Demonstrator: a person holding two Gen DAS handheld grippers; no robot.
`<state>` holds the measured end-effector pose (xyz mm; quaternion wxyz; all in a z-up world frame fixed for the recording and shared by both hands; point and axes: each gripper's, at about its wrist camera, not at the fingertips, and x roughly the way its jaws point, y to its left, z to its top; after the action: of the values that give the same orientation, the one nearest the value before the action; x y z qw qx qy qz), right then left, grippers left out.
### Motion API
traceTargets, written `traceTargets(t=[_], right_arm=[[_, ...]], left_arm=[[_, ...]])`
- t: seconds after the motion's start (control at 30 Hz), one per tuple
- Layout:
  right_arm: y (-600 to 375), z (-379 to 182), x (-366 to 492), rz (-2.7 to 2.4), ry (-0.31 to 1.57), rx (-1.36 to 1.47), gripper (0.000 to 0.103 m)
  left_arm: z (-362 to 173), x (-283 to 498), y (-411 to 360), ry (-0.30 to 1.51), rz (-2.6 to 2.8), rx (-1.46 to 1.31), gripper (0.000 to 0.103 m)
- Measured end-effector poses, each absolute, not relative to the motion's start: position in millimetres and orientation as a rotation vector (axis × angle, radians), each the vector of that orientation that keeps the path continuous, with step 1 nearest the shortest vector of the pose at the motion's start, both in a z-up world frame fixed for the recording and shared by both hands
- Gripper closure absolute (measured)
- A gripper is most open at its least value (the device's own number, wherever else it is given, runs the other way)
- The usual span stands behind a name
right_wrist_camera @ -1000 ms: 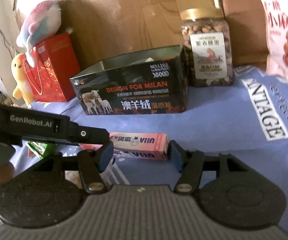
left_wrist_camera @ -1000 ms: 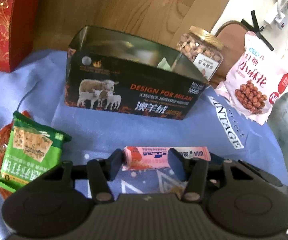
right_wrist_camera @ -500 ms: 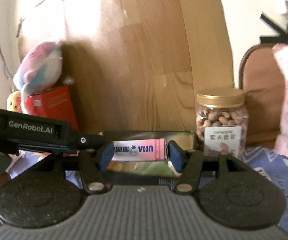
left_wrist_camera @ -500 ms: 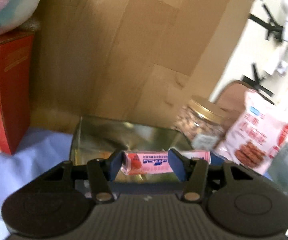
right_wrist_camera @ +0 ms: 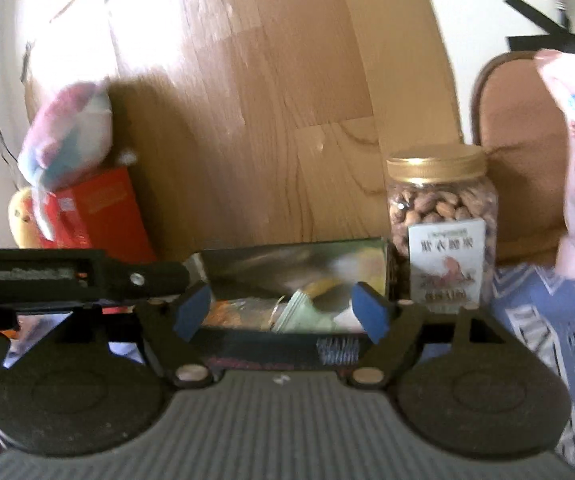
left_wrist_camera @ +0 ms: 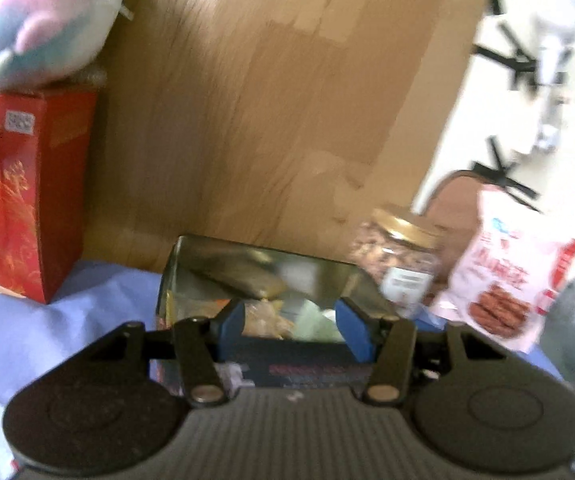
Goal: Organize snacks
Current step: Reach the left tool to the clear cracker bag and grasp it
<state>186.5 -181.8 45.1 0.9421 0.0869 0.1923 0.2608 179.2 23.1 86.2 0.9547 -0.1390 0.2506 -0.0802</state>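
Left gripper (left_wrist_camera: pixel 292 322): your blue pads stand apart with nothing between them; through the gap you see only the inside of the tin.
Right gripper (right_wrist_camera: pixel 281 312): your jaws are opening and are just as empty; no pad touches a packet.
Hand to hand: the left tool shows as a black bar at the left edge of the right view, so your two hands sit side by side, the left one to the left.
Tin box (left_wrist_camera: pixel 267 254): open-topped, it lies straight ahead of and below both tools, near the back edge of the surface.
Long axis: the tin runs left to right across both views, parallel to the line joining your pads.
Contents: a green packet (right_wrist_camera: pixel 299 314) and other wrappers lie inside; blur hides what the others are.
Almond jar (right_wrist_camera: pixel 441 232): upright, gold lid on, just beside the tin's right end at the back edge.
Pink snack bag (left_wrist_camera: pixel 503 280): it leans upright toward the back right corner, beyond the jar and still outside the tin.
Nearer hand: judged from this layout, your right hand is nearer the jar and the bag.
Blue cloth (left_wrist_camera: pixel 67 340): it covers the surface under everything.
Red box (left_wrist_camera: pixel 27 200): it stands at the back left corner with a plush toy (left_wrist_camera: pixel 43 20) on top, well apart from the tin.
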Motion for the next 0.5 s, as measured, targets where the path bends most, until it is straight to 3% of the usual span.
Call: traceTargets(t=[0.1, 0.2, 0.33, 0.5], right_arm=[[-195, 44, 156, 0.553, 0.384, 0.201, 0.019], [-208, 40, 123, 0.555, 0.369, 0.225, 0.0], [-231, 32, 75, 0.509, 0.332, 0.27, 0.0], [-239, 19, 69, 0.482, 0.492, 0.25, 0.0]], left_arm=[[87, 148, 20, 0.506, -0.212, -0.267, 0.05], [82, 119, 19, 0.519, -0.235, -0.253, 0.049], [73, 86, 22, 0.546, -0.246, -0.247, 0.049], [58, 59, 26, 0.581, -0.227, -0.243, 0.049]])
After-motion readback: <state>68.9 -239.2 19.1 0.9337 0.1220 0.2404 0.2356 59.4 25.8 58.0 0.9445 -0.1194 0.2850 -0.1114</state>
